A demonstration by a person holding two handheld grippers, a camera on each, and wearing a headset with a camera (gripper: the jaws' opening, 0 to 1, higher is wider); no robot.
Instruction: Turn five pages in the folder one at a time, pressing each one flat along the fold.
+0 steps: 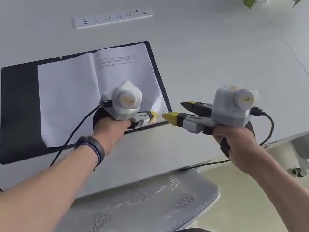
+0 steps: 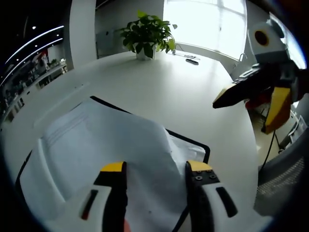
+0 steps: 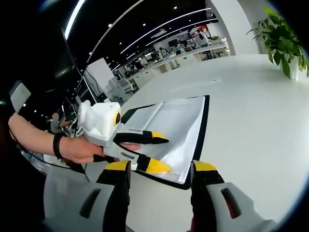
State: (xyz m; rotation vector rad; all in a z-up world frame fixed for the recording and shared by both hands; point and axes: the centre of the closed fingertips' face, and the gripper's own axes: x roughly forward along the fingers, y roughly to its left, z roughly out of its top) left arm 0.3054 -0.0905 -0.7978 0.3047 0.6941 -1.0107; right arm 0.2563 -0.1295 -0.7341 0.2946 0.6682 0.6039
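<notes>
The black folder (image 1: 19, 116) (image 2: 193, 140) (image 3: 206, 116) was seen lying open on the white table (image 1: 217, 48) (image 2: 169, 87) (image 3: 251, 96), toward its near edge and left of its middle, with white pages (image 1: 67, 96) (image 2: 96, 140) (image 3: 178, 121) spread across both halves and a few lines of print at the top of the right-hand sheet. The left gripper (image 1: 152, 116) (image 2: 156, 169) (image 3: 163, 153) was held at the folder's near right corner, its yellow-tipped jaws spread apart. In the left gripper view, a sheet was seen rising in a curl between and ahead of them. Whether either jaw touched the paper could not be told. A dark band (image 1: 91, 146) was worn on the wrist of the hand that held it. The right gripper (image 1: 177, 111) (image 2: 241, 116) (image 3: 160, 168) was held just beside the left one, off the folder's right edge and over the table's near edge. Its jaws were likewise parted, with nothing between them, and its tips were pointed toward the left gripper. A white power strip (image 1: 113, 18) was seen lying along the table's far edge, beyond the folder. A potted plant (image 2: 146, 34) (image 3: 285, 46) was seen standing at a far part of the table, well apart from the folder. The mesh back of an office chair (image 1: 154, 203) was seen below the table's near edge, between the person's arms.
</notes>
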